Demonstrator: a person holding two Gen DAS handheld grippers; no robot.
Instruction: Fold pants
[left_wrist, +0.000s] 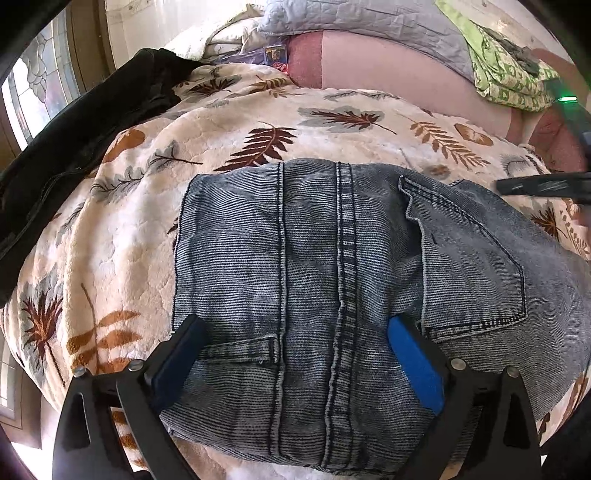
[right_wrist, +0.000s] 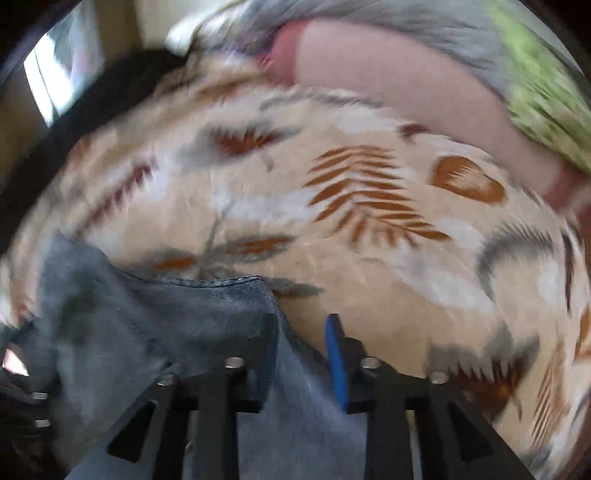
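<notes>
The blue-grey jeans (left_wrist: 332, 266) lie folded on the leaf-print blanket (left_wrist: 236, 122), back pocket and seams up. My left gripper (left_wrist: 299, 339) stands open just over their near part, one finger on each side of the middle seams, and pinches nothing. In the blurred right wrist view a corner of the jeans (right_wrist: 177, 317) drapes over the left finger and runs between the fingers of my right gripper (right_wrist: 303, 350). Its jaws stand partly apart and the blue pad (right_wrist: 338, 369) shows bare beside the cloth. A black finger of the right gripper (left_wrist: 535, 187) reaches in at the far right of the left wrist view.
A black garment (left_wrist: 74, 147) lies along the blanket's left edge. At the back are a pink sheet (left_wrist: 388, 70), a grey quilt (left_wrist: 369, 18) and a green patterned cloth (left_wrist: 509, 74). A window (left_wrist: 33, 88) is at the far left.
</notes>
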